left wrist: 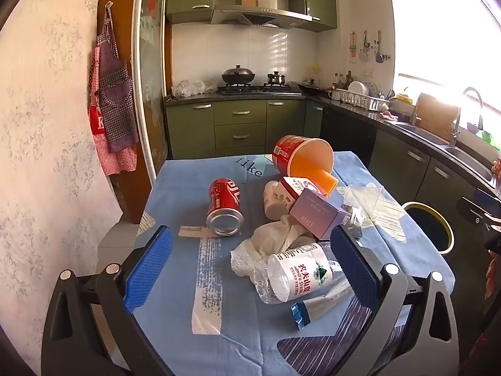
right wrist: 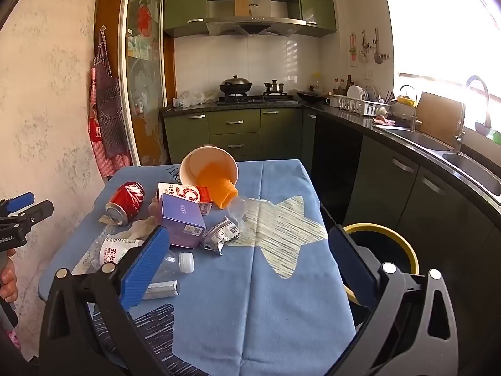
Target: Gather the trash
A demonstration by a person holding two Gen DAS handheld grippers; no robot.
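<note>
Trash lies on the blue-clothed table (left wrist: pixel 175 282): a red cola can (left wrist: pixel 224 206) on its side, a clear water bottle (left wrist: pixel 294 274), crumpled white tissue (left wrist: pixel 275 238), a purple box (left wrist: pixel 319 213), a red-and-white carton (left wrist: pixel 297 188), a tipped paper cup (left wrist: pixel 302 156) with an orange cloth (left wrist: pixel 322 178), and a clear plastic cup (left wrist: pixel 366 197). A black bin with a yellow rim (right wrist: pixel 385 244) stands right of the table. My left gripper (left wrist: pixel 250 250) is open, just before the bottle and tissue. My right gripper (right wrist: pixel 247 250) is open above the bare right half of the cloth (right wrist: pixel 266 282).
A blue-and-silver wrapper (left wrist: pixel 316 307) lies near the table's front. A silver wrapper (right wrist: pixel 219 235) lies by the purple box (right wrist: pixel 181 219). Green kitchen cabinets (left wrist: pixel 241 125) stand behind, and a dark counter with a sink (right wrist: pixel 438 147) runs along the right. Aprons (left wrist: pixel 112 103) hang on the left wall.
</note>
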